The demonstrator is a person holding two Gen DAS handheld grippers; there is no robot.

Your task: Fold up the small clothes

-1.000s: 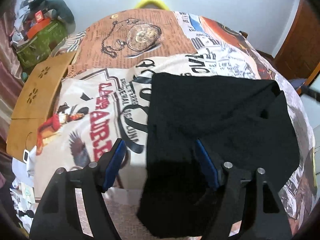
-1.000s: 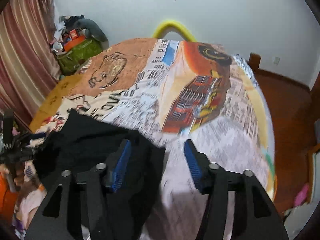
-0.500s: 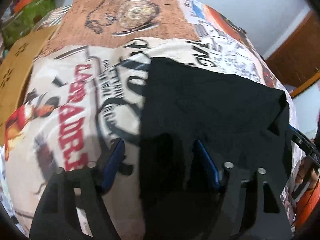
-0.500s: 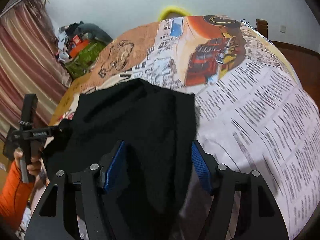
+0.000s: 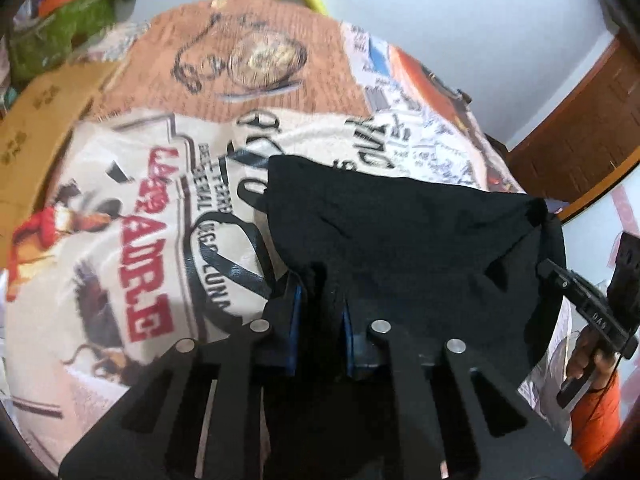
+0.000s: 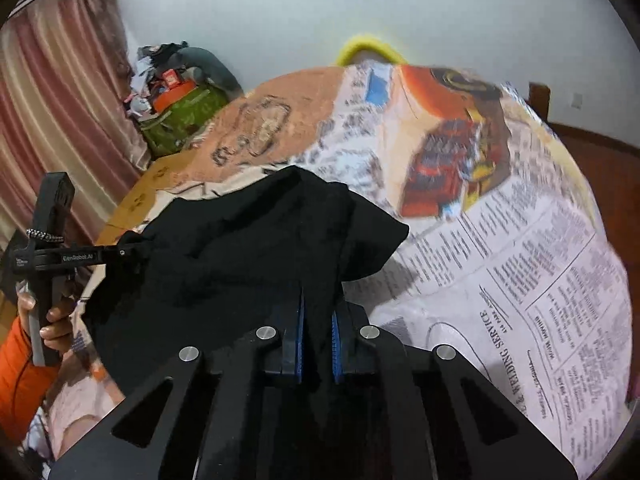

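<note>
Since the earlier frames both tools have been brought together on the black garment (image 5: 404, 240). The left tool (image 5: 318, 304), whose jaws stood wide a second ago with only the garment's near left edge between them, has just been closing, and a bunch of black cloth is now pinched between its blue pads (image 5: 295, 320). The right tool (image 6: 318, 312) has likewise just been closing; its pads (image 6: 299, 332) are now clamped on a fold of the same cloth at the garment's near right edge.

The garment is spread on the bed cover printed with newspaper and poster motifs (image 6: 520, 280), at its near side. Its near edge is gathered up at the two tools, so creases are drawn across the cloth from each grip. Its far edge is seen lying on the cover, with one corner (image 6: 384, 232) folded loosely over. No pattern can be made out on the fabric.
</note>
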